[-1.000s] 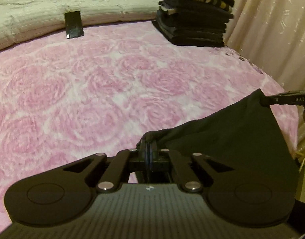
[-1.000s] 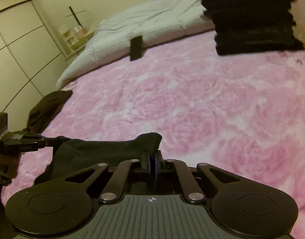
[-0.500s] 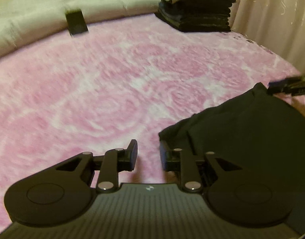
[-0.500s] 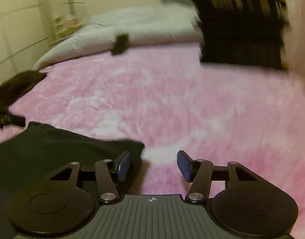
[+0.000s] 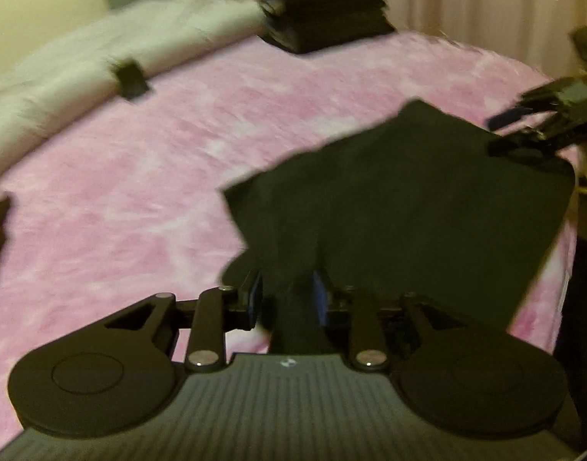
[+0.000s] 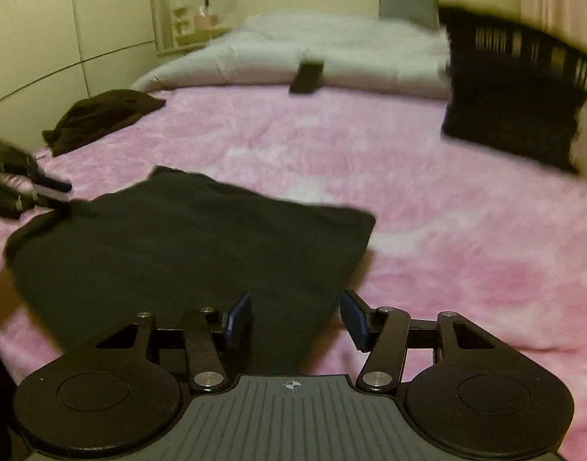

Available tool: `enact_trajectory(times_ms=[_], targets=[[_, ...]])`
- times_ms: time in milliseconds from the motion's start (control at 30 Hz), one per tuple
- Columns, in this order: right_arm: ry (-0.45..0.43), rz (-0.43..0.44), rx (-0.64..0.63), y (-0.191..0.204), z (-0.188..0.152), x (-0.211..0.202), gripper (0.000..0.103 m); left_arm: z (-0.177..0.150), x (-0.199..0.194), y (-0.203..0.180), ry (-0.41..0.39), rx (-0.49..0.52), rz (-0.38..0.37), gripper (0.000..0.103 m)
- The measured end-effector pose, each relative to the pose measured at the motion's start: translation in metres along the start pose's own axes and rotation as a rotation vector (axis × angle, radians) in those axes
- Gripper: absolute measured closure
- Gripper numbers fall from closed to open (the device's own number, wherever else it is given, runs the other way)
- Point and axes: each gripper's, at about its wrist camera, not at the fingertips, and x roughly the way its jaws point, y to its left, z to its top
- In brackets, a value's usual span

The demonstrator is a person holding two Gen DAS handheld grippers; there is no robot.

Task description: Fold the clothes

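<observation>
both tongs (image 5: 287,299) (image 6: 296,315) spread, straddling the dark garment's (image 6: 186,246) near edge, its length running between them.

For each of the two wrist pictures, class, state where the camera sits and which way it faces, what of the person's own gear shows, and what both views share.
Left wrist: sits on the left tool, looks forward over the black garment on the pink blanket; its open fingers show, with the right tool at far right.
Right wrist: sits on the right tool, looks up the bed toward the white duvet; open fingers show, with the left tool at far left.
Shared: garment, blanket, stack of folded clothes, phone.
</observation>
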Motion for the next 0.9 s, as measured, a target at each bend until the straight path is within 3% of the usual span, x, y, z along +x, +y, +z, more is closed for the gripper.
enact_trajectory(times_ms=[167, 367, 467, 600, 700, 733, 800, 900], targets=[[-0.049, 0.098, 0.015, 0.04, -0.029, -0.031, 0.048, -0.019, -0.061, -0.024, -0.095, 0.052, 0.12, 0.078], [-0.038, 0.071, 0.196, 0.023, -0.06, -0.03, 0.048, -0.056, -0.041, -0.037, -0.029, -0.014, 0.069, 0.078], [-0.012, 0.029, 0.186, 0.017, -0.058, -0.039, 0.048, -0.066, -0.038, -0.022, -0.036, -0.1, 0.053, 0.078], [-0.012, -0.024, -0.069, 0.047, -0.049, -0.06, 0.048, -0.067, -0.046, -0.02, -0.005, -0.053, 0.164, 0.079], [-0.003, -0.037, -0.302, 0.08, -0.049, -0.06, 0.048, -0.062, -0.069, -0.039, -0.08, 0.05, 0.2, 0.078], [0.009, -0.044, -0.376, 0.089, -0.051, -0.056, 0.048, -0.061, -0.071, -0.05, -0.096, 0.12, 0.195, 0.076], [0.045, -0.045, -0.5, 0.103, -0.057, -0.045, 0.048, -0.058, -0.073, -0.073, -0.126, 0.264, 0.185, 0.06], [0.092, -0.055, -0.676, 0.117, -0.066, -0.023, 0.048, -0.063, -0.057, -0.109, -0.093, 0.522, 0.161, 0.052]])
